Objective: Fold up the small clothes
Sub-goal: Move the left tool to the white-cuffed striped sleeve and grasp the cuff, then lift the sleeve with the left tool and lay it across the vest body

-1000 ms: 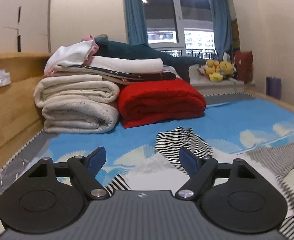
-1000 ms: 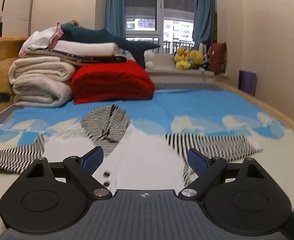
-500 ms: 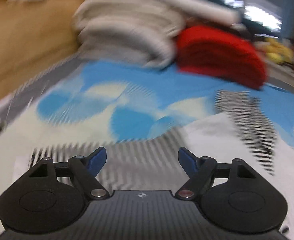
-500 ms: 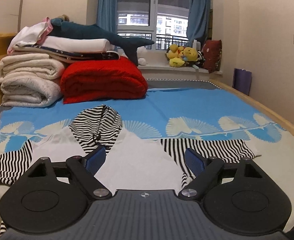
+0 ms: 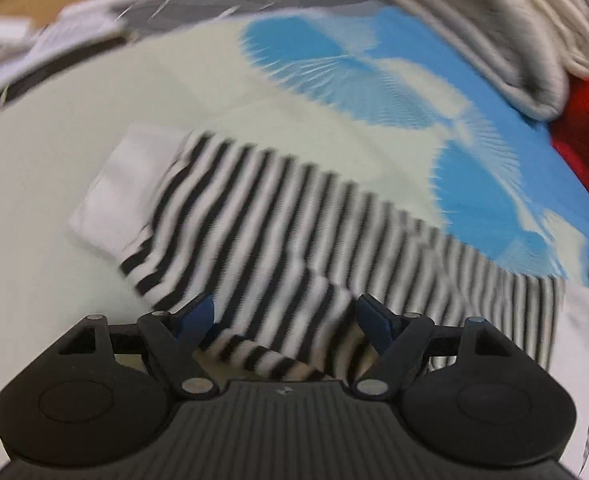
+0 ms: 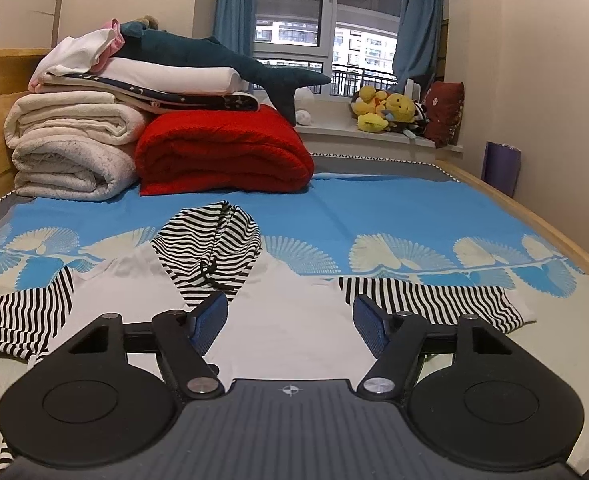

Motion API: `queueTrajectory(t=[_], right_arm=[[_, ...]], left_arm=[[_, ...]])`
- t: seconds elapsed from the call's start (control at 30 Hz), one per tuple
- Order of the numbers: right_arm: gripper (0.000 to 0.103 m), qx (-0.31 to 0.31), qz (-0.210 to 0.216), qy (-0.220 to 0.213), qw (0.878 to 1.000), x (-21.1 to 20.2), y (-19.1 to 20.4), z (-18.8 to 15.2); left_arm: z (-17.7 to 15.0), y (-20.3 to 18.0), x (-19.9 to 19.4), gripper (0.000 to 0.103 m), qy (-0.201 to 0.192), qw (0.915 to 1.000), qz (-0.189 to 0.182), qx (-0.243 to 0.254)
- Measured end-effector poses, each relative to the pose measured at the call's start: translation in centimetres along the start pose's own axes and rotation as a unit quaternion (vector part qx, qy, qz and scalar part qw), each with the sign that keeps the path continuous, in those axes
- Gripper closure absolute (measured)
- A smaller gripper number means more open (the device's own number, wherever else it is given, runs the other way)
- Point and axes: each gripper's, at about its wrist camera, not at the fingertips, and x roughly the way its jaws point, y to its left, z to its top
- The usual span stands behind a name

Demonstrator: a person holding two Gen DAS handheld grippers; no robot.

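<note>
A small hoodie lies flat on the blue-and-cream bedsheet [image 6: 374,208]. It has a white body [image 6: 302,292], a black-and-white striped hood [image 6: 210,248] and two striped sleeves [image 6: 426,300]. My left gripper [image 5: 286,316] points down at the left sleeve [image 5: 294,208], close above it and open. A rumpled fold of that sleeve sits between the fingers, and its white cuff [image 5: 122,192] lies to the left. My right gripper [image 6: 290,316] hovers low over the white body. Its jaws are closing, and I see no cloth caught between the pads.
Folded cream blankets [image 6: 70,148] and a red blanket [image 6: 222,152] are stacked at the bed's far left, with a shark plush [image 6: 214,56] on top. A wooden bed rail [image 6: 534,216] runs along the right. Plush toys [image 6: 386,112] sit on the windowsill.
The left gripper has swung from looking level across the bed to pointing down over the left sleeve. The right gripper's jaws have narrowed, and it has shifted a little over the hoodie.
</note>
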Motion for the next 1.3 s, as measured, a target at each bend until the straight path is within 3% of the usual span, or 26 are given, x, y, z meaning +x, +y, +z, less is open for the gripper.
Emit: queueTrajectory(t=[0.2, 0.3, 0.4, 0.43, 0.57, 0.77, 0.9, 0.93, 0.97, 1.03, 1.13, 1.2, 1.23, 1.27, 1.3], right_arm=[[0.033, -0.004, 0.003, 0.009, 1.0, 0.5, 0.8, -0.4], [0.034, -0.009, 0.009, 0.008, 1.0, 0.6, 1.2, -0.3], [0.043, -0.01, 0.016, 0.01, 1.0, 0.8, 1.3, -0.3], [0.045, -0.01, 0.018, 0.011, 1.0, 0.9, 1.4, -0.2], [0.057, -0.01, 0.027, 0.013, 1.0, 1.4, 1.6, 0.1], [0.057, -0.012, 0.034, 0.01, 0.999, 1.8, 1.7, 0.4], [0.057, -0.011, 0.036, 0.009, 0.999, 2.2, 1.7, 0.5], [0.057, -0.011, 0.037, 0.009, 0.999, 2.2, 1.7, 0.6], [0.057, -0.011, 0.038, 0.009, 0.999, 2.2, 1.7, 0.6], [0.057, -0.012, 0.039, 0.011, 0.999, 2.5, 1.6, 0.6], [0.057, -0.011, 0.039, 0.016, 0.999, 2.8, 1.5, 0.5], [0.057, -0.011, 0.039, 0.02, 0.999, 3.1, 1.6, 0.4], [0.057, -0.011, 0.04, 0.021, 0.999, 3.2, 1.6, 0.4], [0.057, -0.011, 0.04, 0.022, 0.999, 3.3, 1.6, 0.4], [0.057, -0.012, 0.041, 0.021, 0.999, 3.3, 1.6, 0.4]], left_arm=[[0.3, 1.2, -0.2, 0.025, -0.011, 0.9993, -0.005, -0.036], [0.6, 1.3, -0.2, 0.038, -0.016, 0.9988, -0.002, -0.047], [0.7, 1.3, -0.2, 0.081, -0.02, 0.9988, -0.008, -0.044], [0.6, 1.4, -0.3, 0.101, -0.019, 0.9986, -0.015, -0.046], [0.7, 0.9, -0.2, 0.102, -0.031, 0.9983, -0.021, -0.045], [1.1, 0.1, -1.6, 0.102, -0.067, 0.9968, -0.025, -0.036], [1.3, 0.5, -1.6, 0.096, -0.044, 0.9972, 0.017, -0.059], [1.2, 0.8, -1.5, 0.077, -0.035, 0.9963, 0.034, -0.071], [1.1, 1.1, -1.4, 0.048, -0.029, 0.9948, 0.052, -0.082], [0.8, 1.7, -1.2, 0.027, -0.022, 0.9919, 0.076, -0.1], [0.9, 2.3, -0.4, 0.028, -0.005, 0.992, 0.058, -0.112], [1.0, 2.3, -0.5, 0.033, -0.014, 0.9922, 0.056, -0.111], [1.1, 2.2, -0.5, 0.048, -0.021, 0.9929, 0.048, -0.107], [1.2, 2.1, -0.6, 0.075, -0.026, 0.9937, 0.039, -0.102], [1.2, 1.9, -0.5, 0.09, -0.027, 0.9944, 0.029, -0.098]])
